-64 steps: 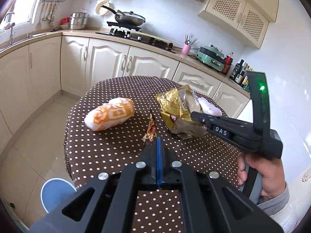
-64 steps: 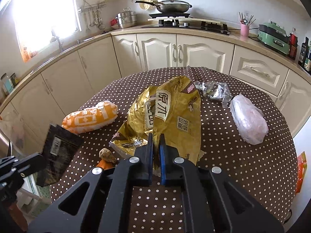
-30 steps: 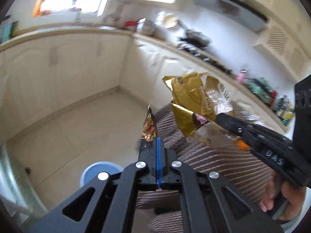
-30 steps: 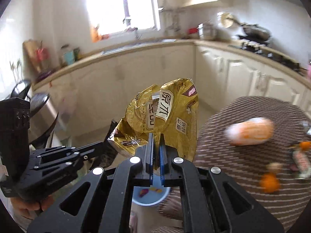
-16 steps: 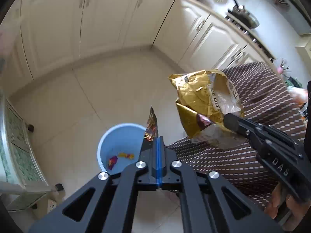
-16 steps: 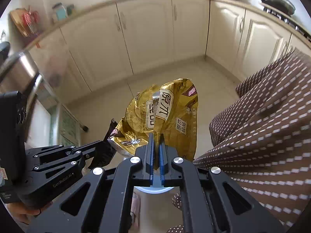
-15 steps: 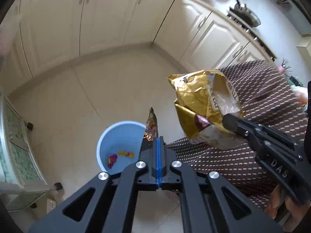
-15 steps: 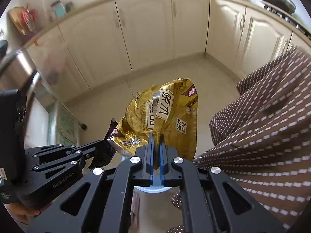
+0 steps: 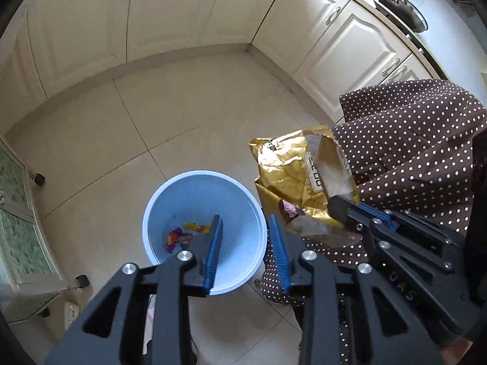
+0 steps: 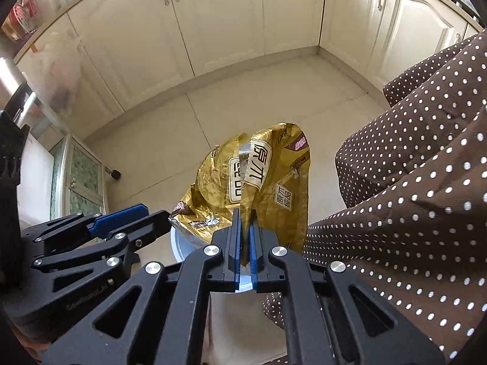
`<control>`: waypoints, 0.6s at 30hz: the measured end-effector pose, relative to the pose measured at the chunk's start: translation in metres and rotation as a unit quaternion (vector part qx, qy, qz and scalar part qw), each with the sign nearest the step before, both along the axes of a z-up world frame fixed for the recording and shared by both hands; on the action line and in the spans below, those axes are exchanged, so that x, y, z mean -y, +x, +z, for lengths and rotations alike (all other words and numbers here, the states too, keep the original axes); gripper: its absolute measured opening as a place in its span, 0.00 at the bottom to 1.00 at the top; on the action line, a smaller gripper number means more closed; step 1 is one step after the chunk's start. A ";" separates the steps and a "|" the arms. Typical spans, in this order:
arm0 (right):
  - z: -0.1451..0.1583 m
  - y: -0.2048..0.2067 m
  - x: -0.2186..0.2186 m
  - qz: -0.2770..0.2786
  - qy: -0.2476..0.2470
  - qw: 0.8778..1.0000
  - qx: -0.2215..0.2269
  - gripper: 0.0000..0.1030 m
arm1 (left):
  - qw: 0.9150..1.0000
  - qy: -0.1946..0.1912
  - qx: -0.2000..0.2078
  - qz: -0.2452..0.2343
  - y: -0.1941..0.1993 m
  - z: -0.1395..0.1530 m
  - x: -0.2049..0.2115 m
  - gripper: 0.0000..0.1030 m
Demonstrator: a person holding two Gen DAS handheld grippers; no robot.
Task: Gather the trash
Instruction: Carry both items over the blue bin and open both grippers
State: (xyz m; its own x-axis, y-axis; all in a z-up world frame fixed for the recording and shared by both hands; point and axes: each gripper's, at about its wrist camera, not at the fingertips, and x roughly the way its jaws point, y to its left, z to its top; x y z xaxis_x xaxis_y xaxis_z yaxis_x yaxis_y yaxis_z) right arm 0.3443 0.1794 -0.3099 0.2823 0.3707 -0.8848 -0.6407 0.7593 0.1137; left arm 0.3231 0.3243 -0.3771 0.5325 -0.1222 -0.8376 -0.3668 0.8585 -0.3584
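On my far left a low glass-fronted cabinet (image 9: 18,222) stands on the pale tiled floor (image 9: 182,115), with cream cupboard doors (image 9: 170,12) curving round behind. Next comes the light blue bin (image 9: 243,188), round and open, with a few bright wrappers (image 9: 182,234) lying on its bottom. My left gripper (image 9: 246,237) points down into it; its jaws have just been opening and now stand partly apart, with nothing between the blue pads (image 9: 213,243). I cannot see the small wrapper it was carrying. To the right of the bin's rim hangs the crumpled gold snack bag (image 9: 292,176), held in the air just beside the bin and in front of the hanging brown polka-dot tablecloth (image 9: 411,140). My right gripper (image 10: 245,222) has its jaws nearly closed, pinching the bag's lower edge between the pads, so the bag stands up above the fingers. From that camera the bin's white rim (image 10: 179,246) shows just beneath the bag, and the left gripper sits close on the bag's left.
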 end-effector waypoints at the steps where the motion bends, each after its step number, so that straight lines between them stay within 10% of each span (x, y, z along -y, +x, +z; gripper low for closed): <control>1: -0.002 0.000 -0.001 0.001 0.000 1.000 -0.003 0.04 | 1.000 -0.001 0.001 0.004 -0.002 0.000 0.000 0.30; 18: 0.002 -0.002 -0.030 0.006 0.028 0.999 -0.013 0.15 | 0.999 0.013 0.016 0.037 -0.037 0.028 -0.020 0.37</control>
